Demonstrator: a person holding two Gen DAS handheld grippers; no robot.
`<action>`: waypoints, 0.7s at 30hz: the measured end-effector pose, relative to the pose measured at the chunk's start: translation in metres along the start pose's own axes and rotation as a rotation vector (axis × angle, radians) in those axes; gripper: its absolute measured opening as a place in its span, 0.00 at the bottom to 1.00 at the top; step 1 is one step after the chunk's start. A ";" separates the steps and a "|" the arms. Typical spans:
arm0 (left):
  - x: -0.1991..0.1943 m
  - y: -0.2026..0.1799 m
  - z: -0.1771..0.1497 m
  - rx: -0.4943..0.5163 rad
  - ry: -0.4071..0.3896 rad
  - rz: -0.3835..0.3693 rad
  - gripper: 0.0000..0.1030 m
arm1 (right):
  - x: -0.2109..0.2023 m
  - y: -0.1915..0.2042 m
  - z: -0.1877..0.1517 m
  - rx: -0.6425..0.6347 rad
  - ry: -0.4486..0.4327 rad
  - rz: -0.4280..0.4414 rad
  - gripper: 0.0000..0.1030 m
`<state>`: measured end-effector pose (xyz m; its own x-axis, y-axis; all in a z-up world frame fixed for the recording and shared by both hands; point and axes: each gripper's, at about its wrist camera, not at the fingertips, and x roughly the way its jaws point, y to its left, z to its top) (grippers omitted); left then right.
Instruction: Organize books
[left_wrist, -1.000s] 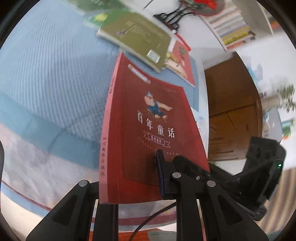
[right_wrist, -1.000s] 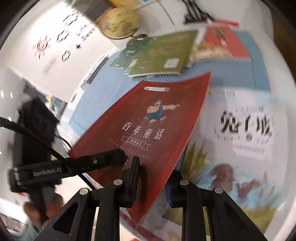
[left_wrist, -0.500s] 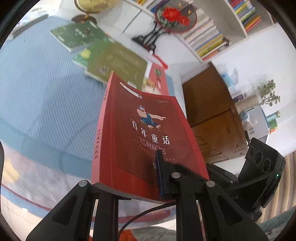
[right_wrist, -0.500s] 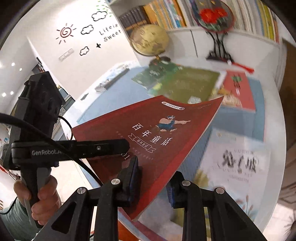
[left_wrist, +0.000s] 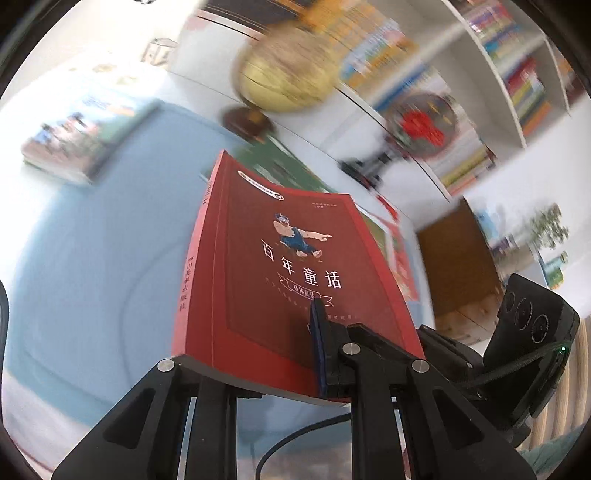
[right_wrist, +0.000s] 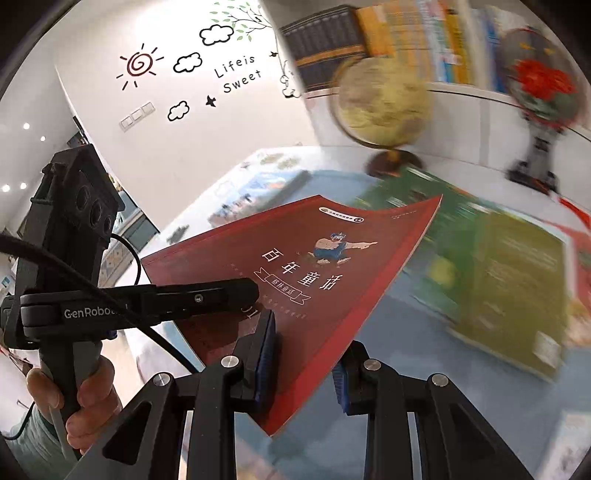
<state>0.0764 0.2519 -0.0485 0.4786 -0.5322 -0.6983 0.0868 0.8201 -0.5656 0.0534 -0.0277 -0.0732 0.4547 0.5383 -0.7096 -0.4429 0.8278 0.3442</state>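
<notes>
Both claws hold one red book (left_wrist: 295, 280) up in the air above the blue cloth (left_wrist: 92, 277) on the table. The left claw (left_wrist: 258, 354) is closed on the bottom edge of the book, near its back, with one pad pressed flat on the front cover. The right claw (right_wrist: 303, 354) is closed on the bottom corner of the same book at the page side, one pad on top and one below. The book tilts up and away, with its cover showing a little cartoon man. A hand (right_wrist: 79, 402) grips the handle of the left claw. On the cloth behind the red book lie green books (right_wrist: 509, 280), and a pile of other books (left_wrist: 85, 136) sits far to the left. A gold globe (right_wrist: 384, 103) stands by the bookshelf (left_wrist: 509, 74), next to a round fan with a red flower (right_wrist: 539, 85). The background is blurry
</notes>
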 end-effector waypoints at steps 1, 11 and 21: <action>-0.005 0.016 0.014 -0.004 -0.002 0.006 0.14 | 0.020 0.014 0.014 -0.005 -0.004 0.004 0.26; -0.018 0.154 0.121 -0.083 -0.046 0.040 0.14 | 0.172 0.088 0.112 0.006 0.004 0.019 0.26; 0.022 0.235 0.177 -0.158 -0.010 0.039 0.15 | 0.279 0.090 0.162 0.018 0.096 -0.001 0.26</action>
<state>0.2615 0.4699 -0.1188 0.4877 -0.4982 -0.7169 -0.0701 0.7962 -0.6010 0.2657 0.2229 -0.1406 0.3789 0.5206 -0.7651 -0.4282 0.8315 0.3538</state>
